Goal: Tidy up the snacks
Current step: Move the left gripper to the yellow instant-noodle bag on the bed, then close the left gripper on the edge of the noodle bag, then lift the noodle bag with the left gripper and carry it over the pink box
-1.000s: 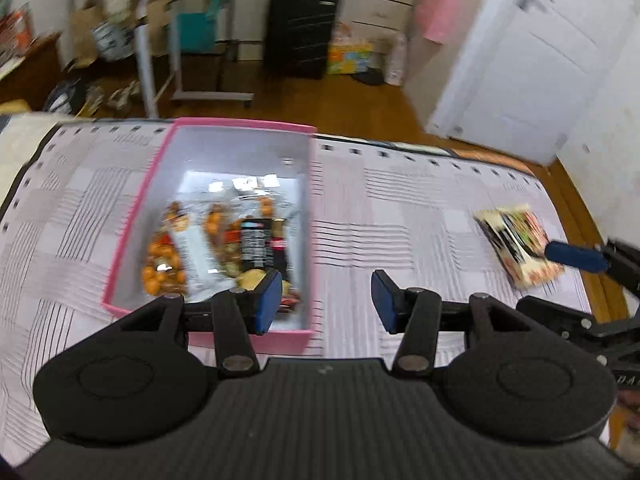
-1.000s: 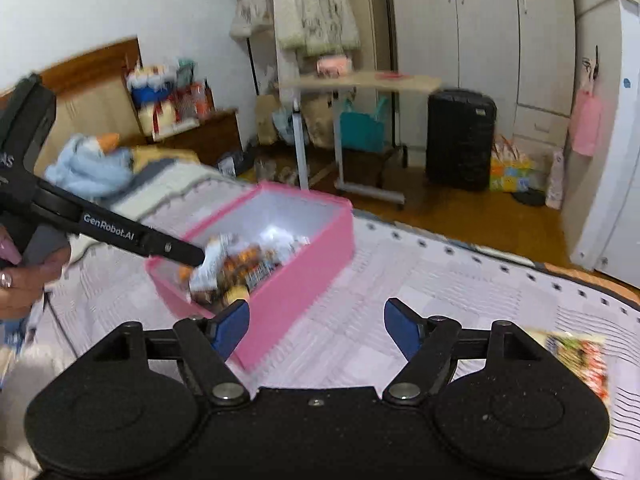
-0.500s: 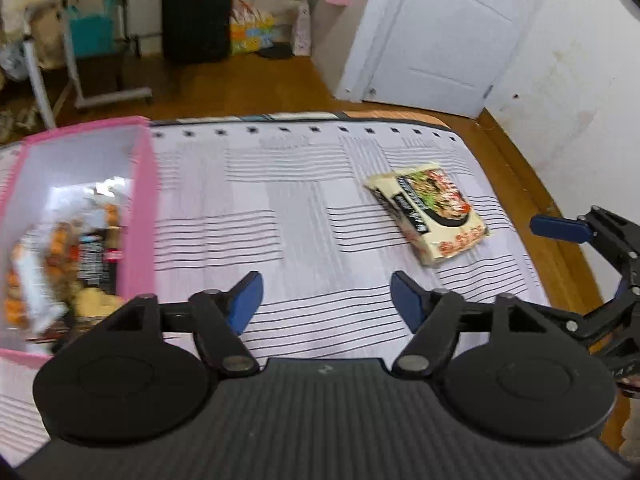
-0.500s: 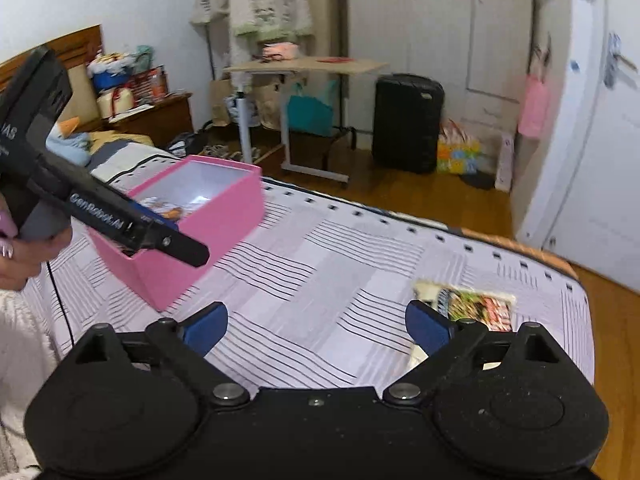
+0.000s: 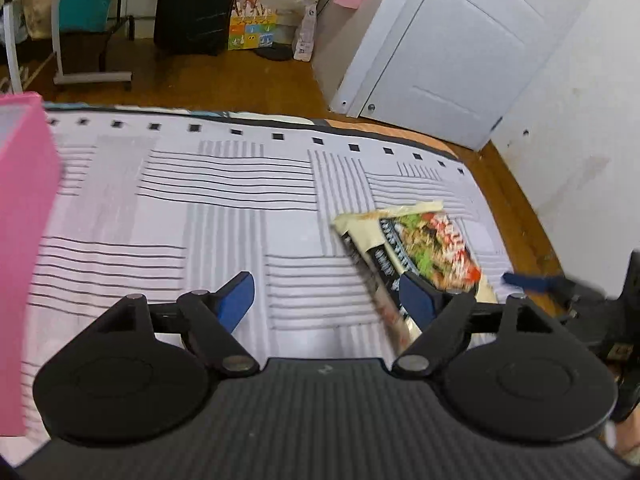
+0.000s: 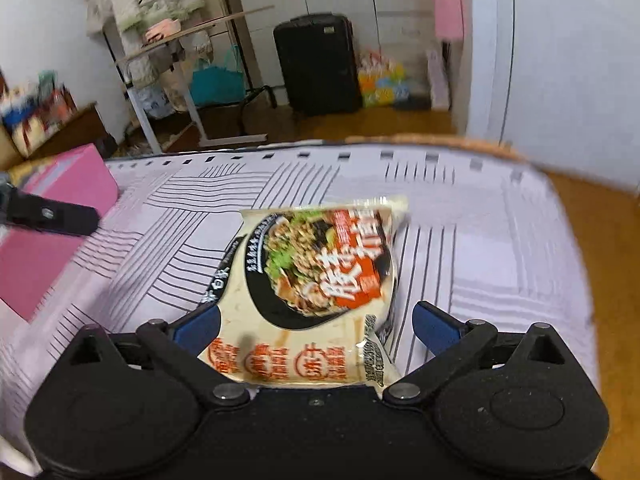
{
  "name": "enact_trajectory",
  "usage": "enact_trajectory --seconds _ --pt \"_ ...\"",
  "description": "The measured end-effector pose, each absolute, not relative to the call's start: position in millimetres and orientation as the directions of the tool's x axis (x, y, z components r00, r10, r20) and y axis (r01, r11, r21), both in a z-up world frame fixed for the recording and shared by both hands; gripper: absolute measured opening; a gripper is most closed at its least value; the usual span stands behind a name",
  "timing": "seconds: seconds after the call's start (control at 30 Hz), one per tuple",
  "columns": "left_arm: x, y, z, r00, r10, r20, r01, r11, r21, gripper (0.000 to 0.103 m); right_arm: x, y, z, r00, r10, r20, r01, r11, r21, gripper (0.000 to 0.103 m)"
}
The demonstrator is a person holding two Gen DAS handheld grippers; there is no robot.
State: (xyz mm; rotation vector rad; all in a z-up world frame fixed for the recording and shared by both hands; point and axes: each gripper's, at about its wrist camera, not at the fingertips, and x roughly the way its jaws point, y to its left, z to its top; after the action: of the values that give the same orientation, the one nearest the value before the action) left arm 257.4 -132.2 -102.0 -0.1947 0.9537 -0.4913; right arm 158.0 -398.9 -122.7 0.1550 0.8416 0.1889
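A cream noodle packet with a picture of a bowl lies flat on the striped bedspread. My right gripper is open, and the packet's near end lies between its blue fingers. In the left wrist view the same packet lies to the right. My left gripper is open and empty over the bedspread, with its right finger in front of the packet's edge. The pink box stands at the far left, and it also shows in the right wrist view.
The bed's far edge and wooden floor lie beyond. A black suitcase, a rolling table and a white door stand behind. The right gripper's finger shows at the left view's right edge.
Both grippers have swung right, away from the pink box. The right gripper has come down over the noodle packet, which now lies between its open fingers.
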Motion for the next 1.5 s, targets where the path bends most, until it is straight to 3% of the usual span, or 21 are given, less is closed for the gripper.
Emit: enact_trajectory --seconds 0.17,0.37,0.5,0.63,0.7,0.8,1.07,1.5 --pt "273 -156 -128 0.414 -0.529 -0.740 0.266 0.848 -0.457 0.079 168 -424 -147 0.611 0.323 -0.723 -0.028 0.921 0.388 0.103" --pt "285 -182 -155 0.403 -0.544 -0.736 0.261 0.839 -0.478 0.078 176 -408 -160 0.579 0.320 -0.750 -0.105 0.941 0.320 0.103" --pt "292 -192 -178 0.368 -0.607 -0.704 0.214 0.792 -0.572 0.075 184 -397 -158 0.526 0.358 -0.772 -0.174 0.933 0.314 0.103" --pt "294 -196 -194 0.305 -0.663 -0.684 0.154 0.743 -0.651 0.063 191 -384 -160 0.508 0.345 -0.789 -0.194 0.939 0.286 0.103" --pt "292 -202 -198 0.296 -0.664 -0.686 0.175 0.744 -0.645 0.049 191 -378 -163 0.519 0.320 -0.793 -0.200 0.947 0.252 0.103" --pt "288 -207 -199 0.307 -0.656 -0.690 0.215 0.754 -0.621 0.043 185 -364 -165 0.559 0.243 -0.793 -0.183 0.969 0.168 0.103" --pt "283 -204 -188 0.301 -0.655 -0.693 0.289 0.755 -0.588 0.042 163 -337 -166 0.642 0.139 -0.754 -0.052 0.989 0.138 0.103" --pt "245 -182 -151 0.321 -0.559 -0.764 0.397 0.812 -0.427 0.044 122 -316 -162 0.693 0.206 -0.691 -0.006 0.960 0.280 0.103"
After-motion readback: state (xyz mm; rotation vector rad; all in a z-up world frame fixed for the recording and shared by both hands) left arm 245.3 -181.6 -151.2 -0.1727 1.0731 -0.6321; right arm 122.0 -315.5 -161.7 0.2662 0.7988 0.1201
